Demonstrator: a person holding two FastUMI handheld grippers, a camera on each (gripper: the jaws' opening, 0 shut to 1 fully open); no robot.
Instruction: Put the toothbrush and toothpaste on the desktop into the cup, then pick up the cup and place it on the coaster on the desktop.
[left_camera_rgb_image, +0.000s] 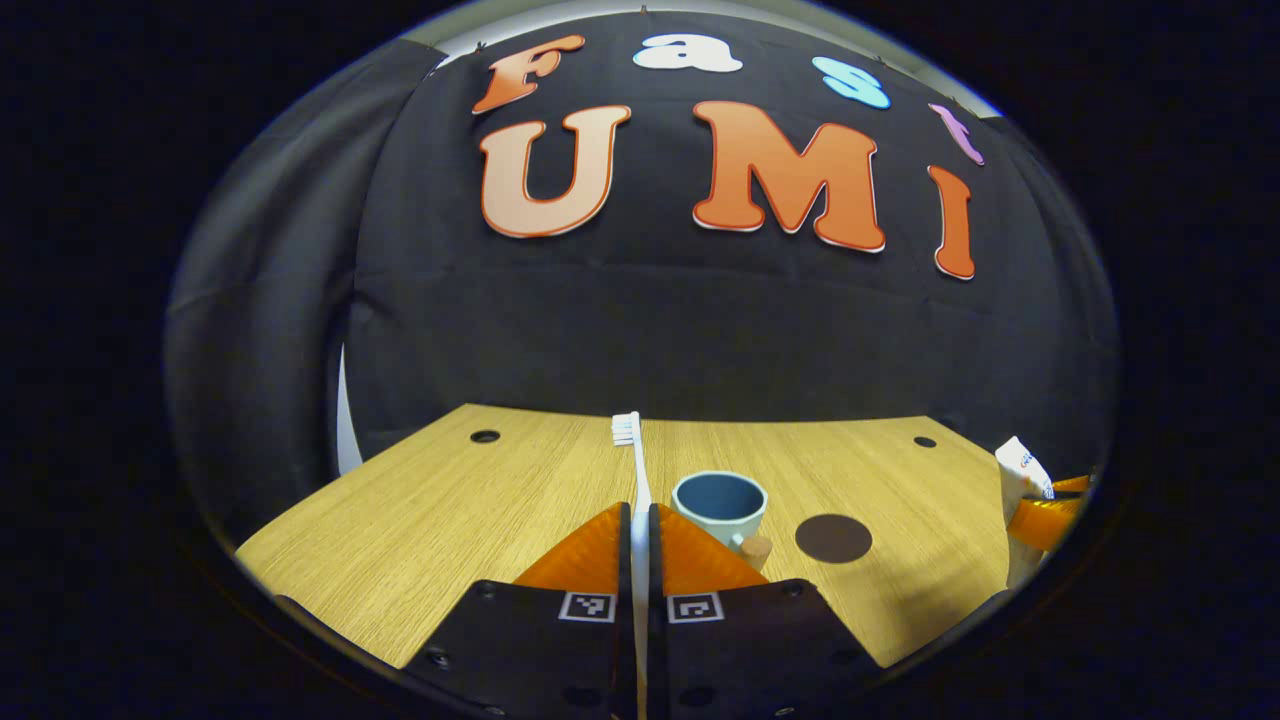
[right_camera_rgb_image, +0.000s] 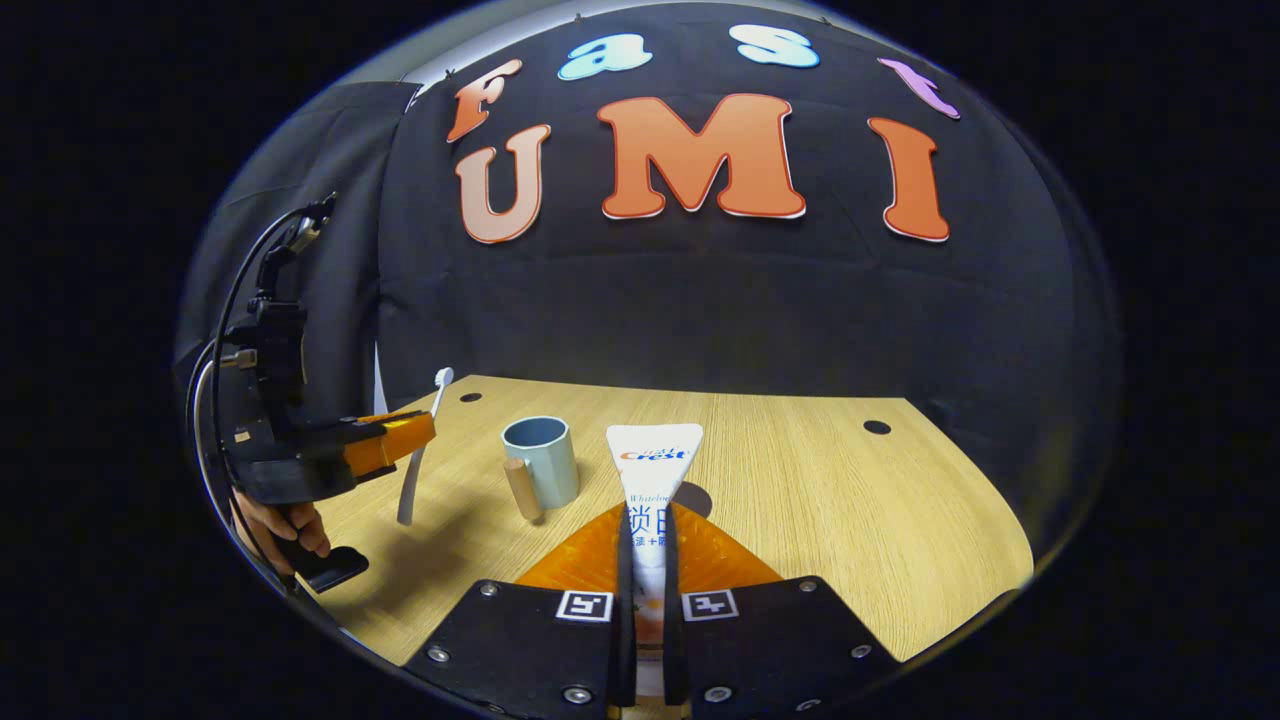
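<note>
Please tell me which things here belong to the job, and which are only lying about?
Belong to the job:
white toothbrush, held by left gripper
white toothpaste tube, held by right gripper
pale blue cup with wooden handle
dark brown round coaster

Only lying about:
nothing loose on the wooden desktop

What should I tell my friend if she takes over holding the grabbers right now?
Left gripper: shut on the toothbrush, held in the air, bristles up.
Right gripper: shut on the toothpaste tube, also lifted.
The blue cup stands upright on the wooden desktop, with nothing visible inside; the dark round coaster lies beside it, bare.
Done: both things picked up.
Left: drop the toothbrush and toothpaste into the cup, then set the cup on the coaster.
</note>
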